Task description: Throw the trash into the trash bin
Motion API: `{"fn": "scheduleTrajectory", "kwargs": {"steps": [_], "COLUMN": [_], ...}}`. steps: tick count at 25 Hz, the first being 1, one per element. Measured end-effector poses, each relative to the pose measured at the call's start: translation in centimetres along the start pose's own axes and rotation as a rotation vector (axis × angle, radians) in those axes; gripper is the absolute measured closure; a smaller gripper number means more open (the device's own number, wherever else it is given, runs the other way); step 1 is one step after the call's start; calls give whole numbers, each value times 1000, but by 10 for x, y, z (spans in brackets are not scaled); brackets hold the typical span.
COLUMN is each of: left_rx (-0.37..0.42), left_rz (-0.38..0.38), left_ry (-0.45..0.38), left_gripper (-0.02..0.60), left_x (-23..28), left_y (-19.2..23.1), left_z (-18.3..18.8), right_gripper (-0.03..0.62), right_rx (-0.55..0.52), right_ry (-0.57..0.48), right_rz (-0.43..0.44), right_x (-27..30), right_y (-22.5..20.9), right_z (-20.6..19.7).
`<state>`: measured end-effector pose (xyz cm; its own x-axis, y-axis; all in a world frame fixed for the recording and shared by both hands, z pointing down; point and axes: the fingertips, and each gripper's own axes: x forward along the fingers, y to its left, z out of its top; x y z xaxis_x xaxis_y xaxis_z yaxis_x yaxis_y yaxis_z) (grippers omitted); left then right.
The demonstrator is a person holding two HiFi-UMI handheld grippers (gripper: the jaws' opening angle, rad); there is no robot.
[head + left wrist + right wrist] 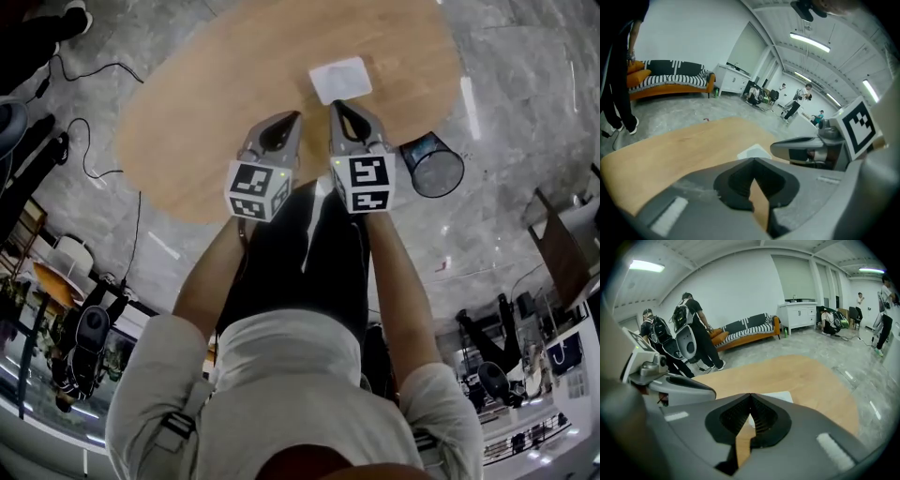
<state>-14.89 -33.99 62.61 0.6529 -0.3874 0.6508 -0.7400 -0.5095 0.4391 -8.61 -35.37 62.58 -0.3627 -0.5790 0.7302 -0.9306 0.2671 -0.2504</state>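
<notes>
Left gripper (292,118) and right gripper (336,107), frame centre: jaws clenched, empty, above table (206,122). Trash (340,79), a white sheet, lies flat on the table just beyond the right gripper's tips, upper centre. Bin (433,165) stands on floor (506,84), centre right, beside table.

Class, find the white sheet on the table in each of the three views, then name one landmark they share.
Head view: white sheet at upper centre, slightly right of the middle.
Left gripper view: white sheet near the middle, partly hidden.
Right gripper view: white sheet just right of centre, partly hidden.
Shared landmark: the wooden table beneath it.
</notes>
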Motion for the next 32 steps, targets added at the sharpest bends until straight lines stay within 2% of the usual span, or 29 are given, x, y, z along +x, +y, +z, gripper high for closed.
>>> {"fn": "scheduleTrajectory", "kwargs": {"steps": [4,6,7,12,18,20,26,32], "left_rx": [-29,-39,-42,-68,-95,-99,-90,-45], "left_rz": [22,32,34,47,58,59,59,77], "left_ry": [32,45,51,73,57,45,0,-73], "left_gripper": [563,563,563,563,563,563,563,563], "left_x": [1,-1,-1,-13,-19,-20,-43,-65], "left_y": [19,27,31,48,59,56,42,9], "left_z": [-21,-32,-36,-50,-50,-49,-22,36], "right_gripper": [582,465,453,453,453,521,542,542], "right_rx": [2,-13,-19,-72,-130,-149,-167,-160], "right_ry": [51,92,112,218,373,395,314,167], "right_rz": [7,5,-5,-66,-136,-144,-105,-86], "right_x": [27,40,47,72,90,90,54,-10], "right_y": [4,5,4,2,3,1,16,25], "right_z": [-18,-30,-35,-50,-75,-80,-42,27]}}
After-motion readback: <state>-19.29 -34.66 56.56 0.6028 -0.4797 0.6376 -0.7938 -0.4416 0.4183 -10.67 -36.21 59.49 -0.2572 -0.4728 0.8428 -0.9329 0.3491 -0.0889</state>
